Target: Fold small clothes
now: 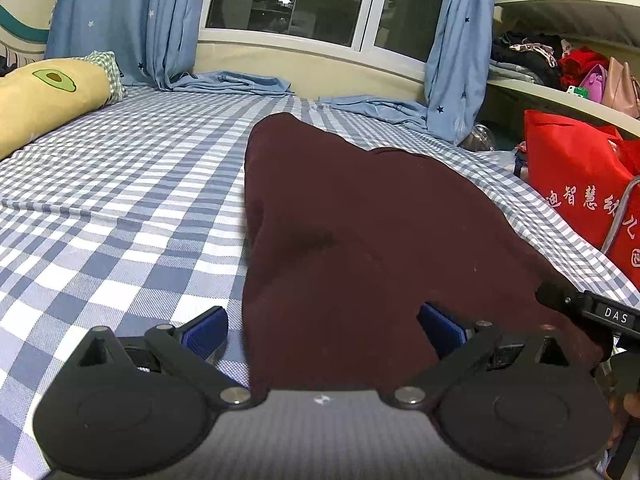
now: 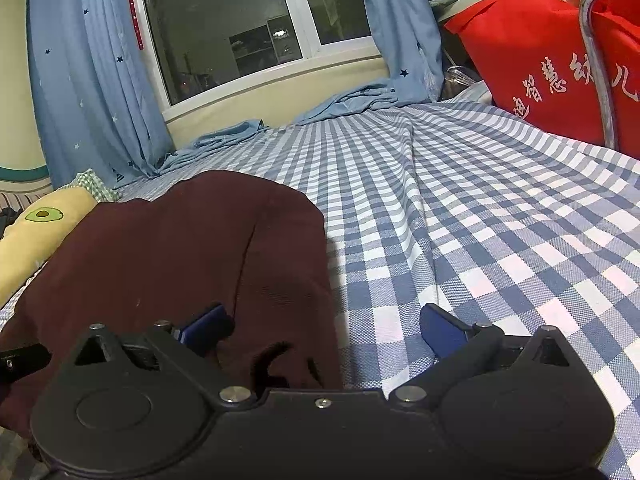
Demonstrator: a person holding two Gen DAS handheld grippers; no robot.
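A dark maroon garment (image 1: 360, 232) lies flat on the blue-and-white checked bed sheet (image 1: 120, 208), stretching away from me. My left gripper (image 1: 322, 330) is open, its blue pads straddling the garment's near left edge, holding nothing. In the right wrist view the same garment (image 2: 180, 264) fills the lower left. My right gripper (image 2: 324, 330) is open over the garment's near right edge, left pad above the cloth, right pad above the bare sheet (image 2: 500, 240). Part of the right gripper's black body (image 1: 592, 312) shows at the right of the left wrist view.
A yellow avocado-print pillow (image 1: 44, 100) lies at the far left of the bed. Blue star curtains (image 1: 120, 20) hang by the window and pool on the sheet. A red bag (image 1: 576, 184) with white characters stands at the bed's right edge, shelves behind it.
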